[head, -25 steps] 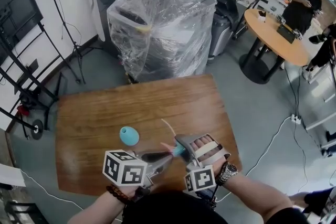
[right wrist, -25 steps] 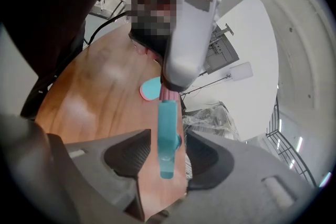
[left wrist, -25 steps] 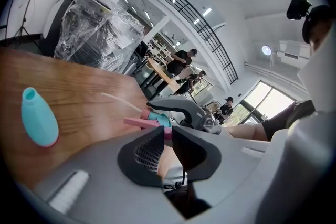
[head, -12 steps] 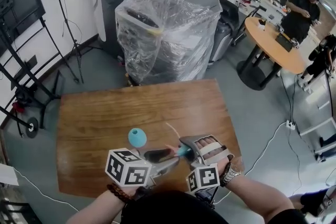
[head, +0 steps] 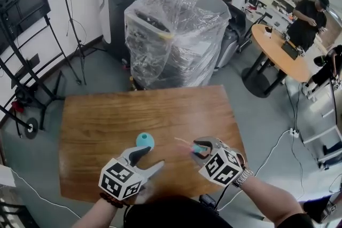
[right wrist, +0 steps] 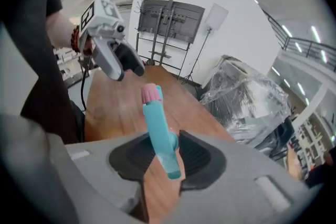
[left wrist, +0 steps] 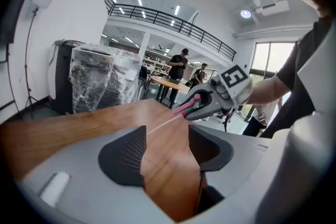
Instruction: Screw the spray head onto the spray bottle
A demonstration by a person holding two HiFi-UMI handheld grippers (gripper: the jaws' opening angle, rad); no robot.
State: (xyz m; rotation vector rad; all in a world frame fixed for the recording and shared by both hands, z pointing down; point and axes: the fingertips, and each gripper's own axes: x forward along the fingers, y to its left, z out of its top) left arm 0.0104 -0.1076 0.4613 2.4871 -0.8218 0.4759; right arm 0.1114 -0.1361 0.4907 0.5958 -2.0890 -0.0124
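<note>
One spray head (right wrist: 157,131), tube (head: 183,141) leftward

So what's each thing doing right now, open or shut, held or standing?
Left gripper: open, empty, jaws just been opening.
Right gripper: shut on the spray head, jaws just closed in.
Spray head: held up, not screwed on.
Spray bottle: standing on the table, no head on.

The spray bottle (head: 145,140) stands alone on the table (head: 160,109) (bare wood on every side)
</note>
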